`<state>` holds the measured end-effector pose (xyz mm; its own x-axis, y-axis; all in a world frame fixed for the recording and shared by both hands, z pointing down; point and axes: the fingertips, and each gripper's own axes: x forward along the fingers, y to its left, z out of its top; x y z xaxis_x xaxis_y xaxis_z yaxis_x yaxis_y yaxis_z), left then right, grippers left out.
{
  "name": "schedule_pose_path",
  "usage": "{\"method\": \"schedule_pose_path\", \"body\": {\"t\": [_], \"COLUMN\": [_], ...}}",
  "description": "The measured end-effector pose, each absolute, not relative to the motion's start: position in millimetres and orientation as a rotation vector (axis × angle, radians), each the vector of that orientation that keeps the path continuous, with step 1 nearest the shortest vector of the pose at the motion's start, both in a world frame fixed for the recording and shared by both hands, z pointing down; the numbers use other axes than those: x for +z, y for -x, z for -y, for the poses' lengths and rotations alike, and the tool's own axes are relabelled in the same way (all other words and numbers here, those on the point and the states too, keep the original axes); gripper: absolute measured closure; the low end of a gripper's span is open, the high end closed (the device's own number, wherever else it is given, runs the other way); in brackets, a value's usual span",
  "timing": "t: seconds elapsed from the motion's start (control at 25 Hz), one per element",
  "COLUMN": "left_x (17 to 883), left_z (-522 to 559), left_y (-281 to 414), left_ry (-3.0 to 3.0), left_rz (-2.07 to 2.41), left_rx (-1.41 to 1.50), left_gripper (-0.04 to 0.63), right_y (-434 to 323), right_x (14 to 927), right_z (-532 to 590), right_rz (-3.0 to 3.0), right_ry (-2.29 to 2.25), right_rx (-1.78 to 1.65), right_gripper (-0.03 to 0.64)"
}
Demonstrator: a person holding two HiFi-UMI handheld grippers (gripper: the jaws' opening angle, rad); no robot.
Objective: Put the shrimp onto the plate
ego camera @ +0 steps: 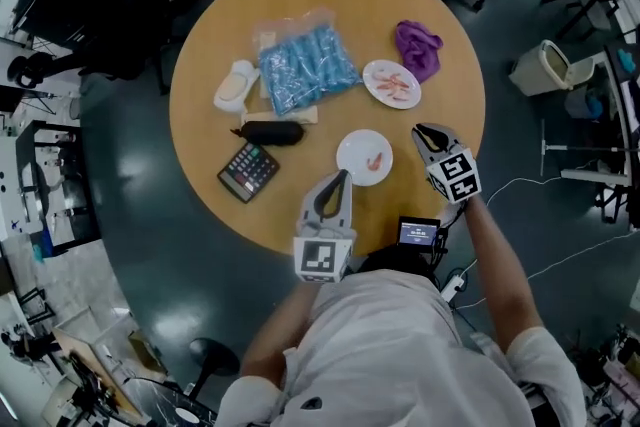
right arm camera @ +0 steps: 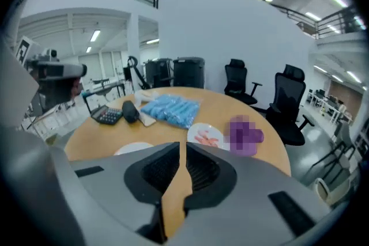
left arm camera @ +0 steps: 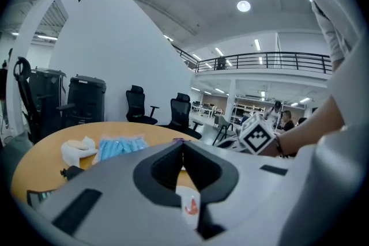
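The round table point(ego camera: 200, 105) carries two white plates, a far plate point(ego camera: 374, 71) right of centre and a near plate point(ego camera: 351, 147) at lower centre. The left gripper point(ego camera: 342, 175) is positioned with its tips just beside the near plate's lower left rim, jaws together and empty. The right gripper point(ego camera: 421, 129) sits right of that plate, jaws likewise together with nothing between them. A cluster of shrimp point(ego camera: 396, 86) lies on the far plate, and a single shrimp point(ego camera: 375, 161) lies on the near plate. Risk: a closed gripper reaching the far plate would scatter shrimp or slide the plate toward the purple cloth point(ego camera: 418, 48). A shallow pinch may also drop a small, probably slippery shrimp on the table. The shrimp count on the far plate is hard to make out. The cloth is blurred in the right gripper view.
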<state>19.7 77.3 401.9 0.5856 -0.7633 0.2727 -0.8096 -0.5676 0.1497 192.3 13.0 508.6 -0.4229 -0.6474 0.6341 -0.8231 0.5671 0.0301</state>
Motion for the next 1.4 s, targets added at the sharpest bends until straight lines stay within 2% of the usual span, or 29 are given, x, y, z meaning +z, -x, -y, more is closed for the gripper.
{"method": "schedule_pose_path", "body": {"t": [0.32,0.44,0.84,0.92,1.04,1.16,1.4], "left_x": [439,439,442,442,443,445,451], "left_z": [-62,-57,-55,-55,-54,-52,-48], "left_y": [-27,-27,-26,-27,-28,-28,-26], "left_ry": [-2.536,-2.473,-2.443,-2.446,-2.455,-2.448,-2.427], "left_rz": [1.239,1.248,1.212,1.201,1.197,1.197,1.208], "left_rx": [0.32,0.284,0.244,0.242,0.244,0.237,0.226], "left_gripper": [0.588,0.588,0.588,0.588,0.588,0.588,0.588], "right_y": [-194,-192,-186,-190,-191,-191,-124], "right_x": [601,627,641,645,653,650,607], "right_z": [61,72,94,94,94,92,6], "right_rz": [2.0,1.919,1.881,1.865,1.844,1.838,2.013], "right_ry": [-0.661,-0.494,-0.343,-0.321,-0.284,-0.27,-0.14], "right_rx": [0.278,0.219,0.304,0.277,0.217,0.205,0.141], "right_gripper": [0.581,0.5,0.503,0.509,0.555,0.56,0.56]}}
